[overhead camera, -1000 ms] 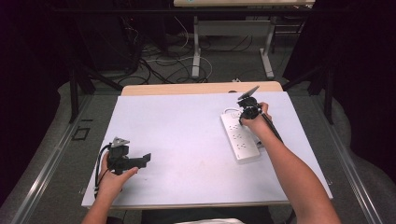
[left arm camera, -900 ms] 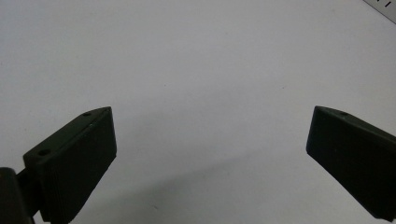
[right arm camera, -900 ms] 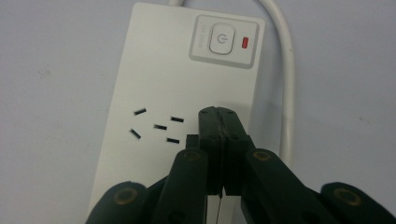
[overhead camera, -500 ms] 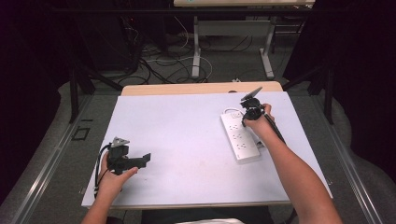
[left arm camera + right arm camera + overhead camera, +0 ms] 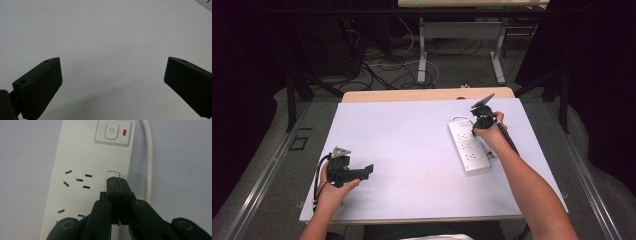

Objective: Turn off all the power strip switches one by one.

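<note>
White power strip [image 5: 469,146] is found unmoved at the table's [image 5: 412,130] right side, right gripper [image 5: 116,180] jaws pressed together, tip resting unchanged beside its sockets, left gripper [image 5: 112,82] jaws apart, idle; task unadvanced

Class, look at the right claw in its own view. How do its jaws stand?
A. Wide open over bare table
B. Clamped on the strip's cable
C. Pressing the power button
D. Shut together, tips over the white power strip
D: the right claw has its jaws closed together, tips over the power strip, short of the power button.
</note>
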`<state>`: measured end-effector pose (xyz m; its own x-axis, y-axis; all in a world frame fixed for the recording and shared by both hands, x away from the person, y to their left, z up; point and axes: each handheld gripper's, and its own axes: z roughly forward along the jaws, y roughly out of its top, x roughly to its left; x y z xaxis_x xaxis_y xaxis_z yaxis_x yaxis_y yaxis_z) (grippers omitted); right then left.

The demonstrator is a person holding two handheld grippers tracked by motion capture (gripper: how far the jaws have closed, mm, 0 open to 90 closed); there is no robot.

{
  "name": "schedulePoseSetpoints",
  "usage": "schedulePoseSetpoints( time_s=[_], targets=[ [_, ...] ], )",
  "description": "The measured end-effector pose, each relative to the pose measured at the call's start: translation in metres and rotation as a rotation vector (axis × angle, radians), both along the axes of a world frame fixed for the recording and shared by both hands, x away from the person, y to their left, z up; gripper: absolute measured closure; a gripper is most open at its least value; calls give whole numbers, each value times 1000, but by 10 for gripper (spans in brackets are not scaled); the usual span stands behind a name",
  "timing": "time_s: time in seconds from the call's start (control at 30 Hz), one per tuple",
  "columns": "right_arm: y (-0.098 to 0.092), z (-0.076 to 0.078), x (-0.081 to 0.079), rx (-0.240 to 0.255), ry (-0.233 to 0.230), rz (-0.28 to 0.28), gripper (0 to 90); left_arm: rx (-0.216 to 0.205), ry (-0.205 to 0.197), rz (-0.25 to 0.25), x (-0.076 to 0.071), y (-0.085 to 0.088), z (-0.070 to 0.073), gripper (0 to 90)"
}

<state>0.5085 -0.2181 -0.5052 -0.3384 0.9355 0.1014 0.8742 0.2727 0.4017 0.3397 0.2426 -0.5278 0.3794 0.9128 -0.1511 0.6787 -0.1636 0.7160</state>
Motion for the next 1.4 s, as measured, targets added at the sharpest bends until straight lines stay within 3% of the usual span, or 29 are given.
schedulePoseSetpoints(
  time_s=[0.53, 0.63, 0.73, 0.8, 0.83, 0.87, 1.07, 1.23, 1.4],
  targets=[
    [-1, 0, 0, -4, 12, -2, 900, 1, -1, -1, 0, 0, 0, 18],
    [-1, -1, -1, 3, -4, 4, 900, -2, -2, 2, 0, -1, 0, 18],
    [-1, -2, -2, -4, 14, 6, 900, -2, -2, 2, 0, -1, 0, 18],
    [-2, -2, -3, 2, 11, 2, 900, -2, -3, 2, 0, -1, 0, 18],
    [-3, -5, -3, 34, -11, 4, 900, -2, -3, 2, 0, -1, 0, 18],
    [-3, -3, -3, 9, 12, 4, 900, -3, -4, 2, 0, -1, 0, 18],
    [-1, -1, -4, -9, 12, 6, 900, 0, -2, 0, 0, -1, 0, 18],
    [-3, -2, -6, 27, -11, 4, 900, 1, -2, 1, 0, 0, 0, 18],
    [-3, 2, -11, 20, -3, 8, 900, 1, -2, 1, 0, -1, 0, 18]
  ],
)
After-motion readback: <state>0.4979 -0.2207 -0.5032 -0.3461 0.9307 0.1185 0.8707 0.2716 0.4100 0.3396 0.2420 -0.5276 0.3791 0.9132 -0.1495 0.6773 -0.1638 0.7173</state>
